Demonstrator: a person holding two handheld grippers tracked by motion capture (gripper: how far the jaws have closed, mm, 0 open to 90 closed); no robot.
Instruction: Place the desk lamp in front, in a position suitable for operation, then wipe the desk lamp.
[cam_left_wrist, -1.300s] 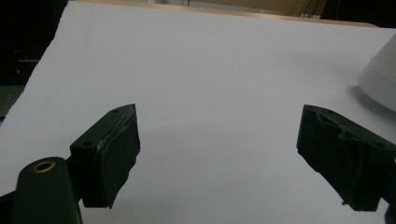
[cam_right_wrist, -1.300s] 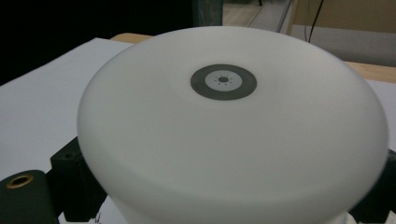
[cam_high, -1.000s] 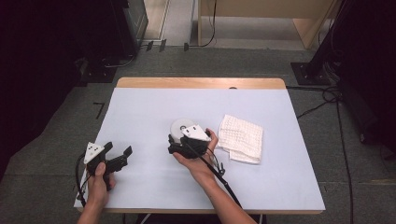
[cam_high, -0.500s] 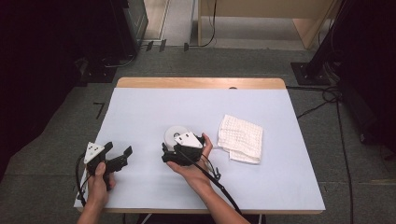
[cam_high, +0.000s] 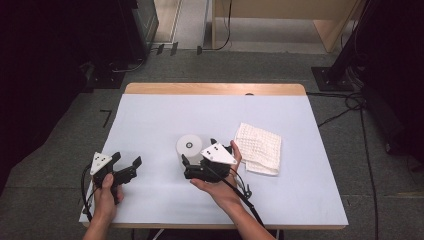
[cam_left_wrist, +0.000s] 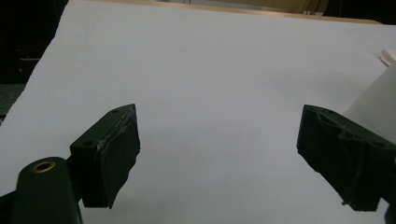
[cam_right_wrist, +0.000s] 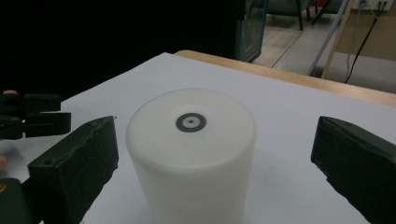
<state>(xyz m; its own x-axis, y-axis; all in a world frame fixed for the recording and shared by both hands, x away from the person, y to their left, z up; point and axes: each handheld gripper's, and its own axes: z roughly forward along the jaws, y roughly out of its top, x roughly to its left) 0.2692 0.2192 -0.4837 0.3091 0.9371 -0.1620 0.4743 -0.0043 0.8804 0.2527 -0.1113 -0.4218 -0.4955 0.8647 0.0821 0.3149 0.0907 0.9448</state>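
At the table's left, the left gripper (cam_high: 126, 166) is held with jaws spread wide and empty. Near the middle, the white cylinder (cam_high: 190, 147) is flanked, untouched, by the right gripper (cam_high: 200, 156), its jaws just opened. A white cloth (cam_high: 259, 155) lies rightmost.

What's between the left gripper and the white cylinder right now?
Nothing. In the high view, the stretch of white table cover between the left gripper and the white cylinder is bare.

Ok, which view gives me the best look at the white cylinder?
The right gripper view: the white cylinder stands upright, close, between the right gripper's open jaws, untouched. The high view shows its top small, partly hidden. The left gripper view catches a white edge.
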